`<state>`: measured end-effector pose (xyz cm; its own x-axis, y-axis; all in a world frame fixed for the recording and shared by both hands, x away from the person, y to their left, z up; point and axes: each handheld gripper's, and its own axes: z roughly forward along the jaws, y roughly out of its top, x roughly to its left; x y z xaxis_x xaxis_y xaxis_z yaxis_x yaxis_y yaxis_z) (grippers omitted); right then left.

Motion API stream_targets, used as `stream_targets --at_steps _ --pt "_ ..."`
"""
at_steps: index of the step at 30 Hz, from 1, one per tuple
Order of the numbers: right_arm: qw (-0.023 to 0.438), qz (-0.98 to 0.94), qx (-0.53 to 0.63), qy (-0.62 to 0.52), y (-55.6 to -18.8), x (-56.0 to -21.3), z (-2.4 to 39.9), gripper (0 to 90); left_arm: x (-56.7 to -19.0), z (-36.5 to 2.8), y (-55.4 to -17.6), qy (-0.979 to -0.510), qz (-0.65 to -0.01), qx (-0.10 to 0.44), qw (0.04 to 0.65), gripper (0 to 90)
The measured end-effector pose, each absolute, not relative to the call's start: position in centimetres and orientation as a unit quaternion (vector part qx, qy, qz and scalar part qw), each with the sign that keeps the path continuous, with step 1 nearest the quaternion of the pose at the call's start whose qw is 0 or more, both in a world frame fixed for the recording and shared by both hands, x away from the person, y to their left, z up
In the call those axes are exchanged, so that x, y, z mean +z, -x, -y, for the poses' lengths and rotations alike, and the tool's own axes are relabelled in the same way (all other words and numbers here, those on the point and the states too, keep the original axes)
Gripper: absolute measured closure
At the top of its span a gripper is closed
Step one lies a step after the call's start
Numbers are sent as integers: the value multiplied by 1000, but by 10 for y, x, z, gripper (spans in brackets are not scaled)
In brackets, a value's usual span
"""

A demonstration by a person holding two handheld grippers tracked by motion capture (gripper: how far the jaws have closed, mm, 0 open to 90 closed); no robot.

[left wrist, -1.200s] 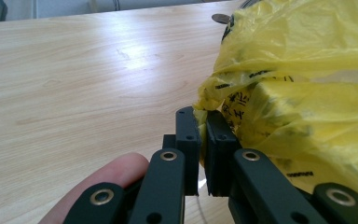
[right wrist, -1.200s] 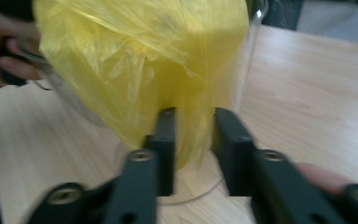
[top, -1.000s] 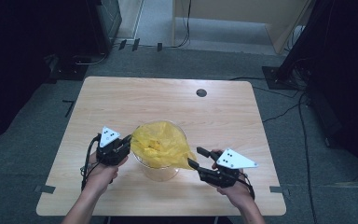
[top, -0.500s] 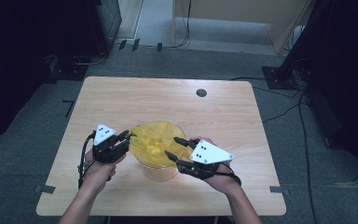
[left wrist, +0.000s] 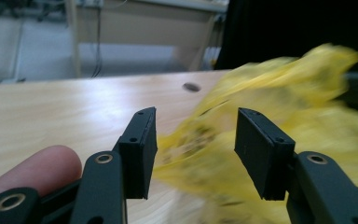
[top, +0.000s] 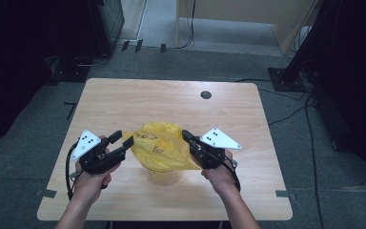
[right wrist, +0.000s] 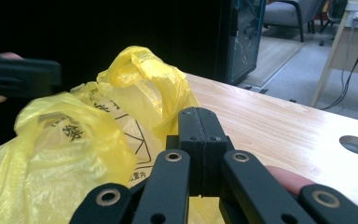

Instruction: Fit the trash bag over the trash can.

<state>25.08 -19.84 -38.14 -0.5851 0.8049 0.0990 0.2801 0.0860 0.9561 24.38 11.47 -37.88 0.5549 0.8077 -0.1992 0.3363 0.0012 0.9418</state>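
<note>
My left gripper sits at the near left of the table, its jaws spread; they have just been opening. In the left gripper view the yellow bag shows blurred in the gap beyond them, and the pads are clear of it.

My right gripper at the near right has just been closing, and its jaws now stand pressed together. In the high view its tip lies against the bag's right side; whether a fold of plastic is caught between the pads I cannot tell.

Between the two grippers, the yellow bag drapes bunched over a clear tub near the front edge. Farther off, the tabletop has a round hole.
</note>
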Motion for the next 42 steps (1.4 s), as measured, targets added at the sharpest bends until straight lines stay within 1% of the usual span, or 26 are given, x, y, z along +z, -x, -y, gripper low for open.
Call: stream_targets --at_steps 4,7,10,11,13,14,16,18,20,25,31,32,36,38,40,42 --pt "240 -697 548 -395 -250 -382 195 900 -365 -94 -232 -697 -372 192 582 438" --pt "239 -700 545 -395 -250 -382 192 900 -362 -74 -230 -719 -353 191 567 391" --pt "239 -701 545 -393 -250 -383 191 900 -365 -59 -235 -739 -355 184 542 387" --pt "239 -701 545 -394 -250 -382 191 900 -366 -55 -236 -746 -357 182 532 422" --pt "238 -701 544 -395 -250 -382 191 900 -369 -50 -235 -758 -355 179 517 585" --pt "241 -701 543 -396 -251 -382 192 900 -371 -49 -234 -764 -352 180 510 684" --pt "244 -698 541 -401 -254 -382 194 900 -372 -49 -231 -770 -345 181 506 802" --pt "253 -696 536 -405 -257 -383 196 900 -373 -54 -228 -768 -339 176 514 869" --pt "260 -692 532 -413 -263 -386 199 900 -375 -61 -224 -762 -333 174 527 896" --pt "272 -684 520 -433 -277 -393 200 900 -387 -77 -211 -754 -307 170 555 900" --pt "284 -680 499 -455 -293 -399 201 900 -402 -94 -200 -773 -257 171 554 900" --pt "287 -680 496 -458 -295 -401 202 900 -403 -96 -199 -773 -253 172 555 900" --pt "293 -670 517 -444 -291 -399 206 899 -401 -99 -201 -764 -274 181 556 895" --pt "275 -658 555 -428 -286 -391 214 827 -397 -97 -203 -761 -281 188 553 893" --pt "272 -654 571 -414 -280 -382 221 798 -395 -95 -206 -760 -288 198 548 887" --pt "259 -657 586 -399 -275 -374 226 762 -395 -93 -209 -759 -294 203 545 884"
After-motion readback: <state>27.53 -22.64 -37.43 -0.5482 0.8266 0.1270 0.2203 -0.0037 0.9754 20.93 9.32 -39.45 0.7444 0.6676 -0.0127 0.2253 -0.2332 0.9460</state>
